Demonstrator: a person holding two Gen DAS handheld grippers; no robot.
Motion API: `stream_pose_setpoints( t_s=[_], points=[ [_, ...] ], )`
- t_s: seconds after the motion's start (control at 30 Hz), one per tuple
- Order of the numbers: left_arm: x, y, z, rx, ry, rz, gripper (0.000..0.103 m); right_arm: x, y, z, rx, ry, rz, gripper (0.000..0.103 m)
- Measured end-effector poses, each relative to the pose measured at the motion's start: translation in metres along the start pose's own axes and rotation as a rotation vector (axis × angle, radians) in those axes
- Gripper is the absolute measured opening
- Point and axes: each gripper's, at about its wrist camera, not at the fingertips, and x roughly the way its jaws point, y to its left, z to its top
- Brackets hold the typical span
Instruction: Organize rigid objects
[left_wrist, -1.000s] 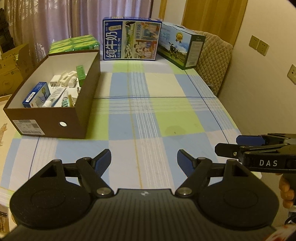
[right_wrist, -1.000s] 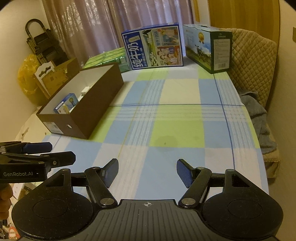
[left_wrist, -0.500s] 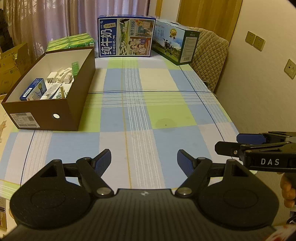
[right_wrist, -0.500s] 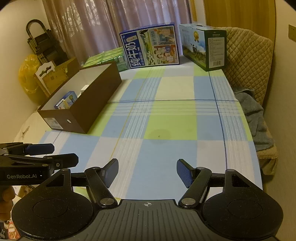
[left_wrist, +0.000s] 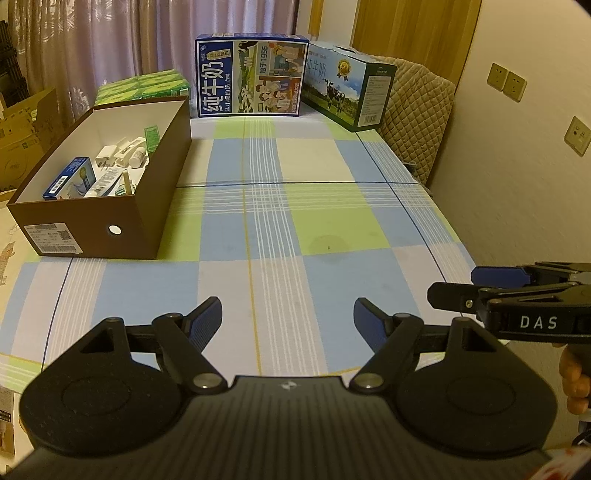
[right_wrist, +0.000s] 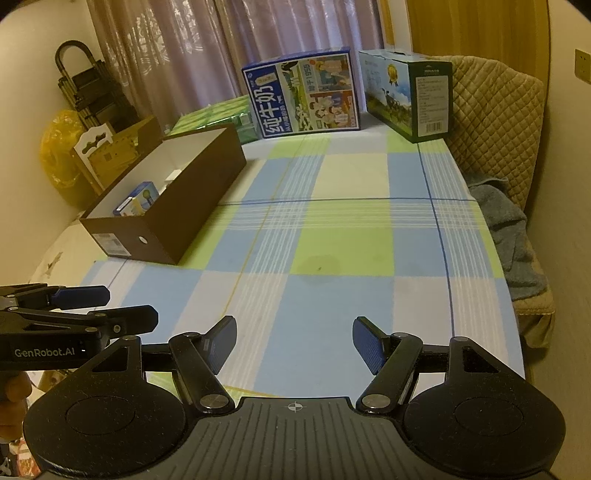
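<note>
A brown cardboard box (left_wrist: 147, 206) stands at the left of the checked table; it also shows in the right wrist view (right_wrist: 192, 221). Inside lie several small items: a blue carton (left_wrist: 68, 179), white plugs and tubes (left_wrist: 122, 155), a green packet (left_wrist: 151, 134). My left gripper (left_wrist: 288, 317) is open and empty above the table's near edge. My right gripper (right_wrist: 293, 341) is open and empty beside it. Each gripper shows side-on in the other's view, the right one (left_wrist: 458, 284) at the right edge and the left one (right_wrist: 125, 306) at the left edge.
Two large milk cartons (left_wrist: 251, 75) (left_wrist: 347, 94) stand at the table's far end, with green packs (left_wrist: 144, 85) left of them. A quilted chair (right_wrist: 495, 122) with a grey cloth (right_wrist: 513, 236) sits along the right side. The checked tablecloth (left_wrist: 295, 206) lies between the box and the chair.
Both grippers have pulled back toward the table's near edge; the box and cartons look farther away. Both stay open and empty.
</note>
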Motion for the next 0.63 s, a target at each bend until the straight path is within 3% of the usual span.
stream_pose_setpoints(
  t_s=[0.63],
  points=[
    [-0.0077,-0.0024,-0.0037,-0.001,-0.007,0.018,0.075,-0.0032,0.0043,-0.0039,-0.005,-0.001,0.004,0.067]
  ],
)
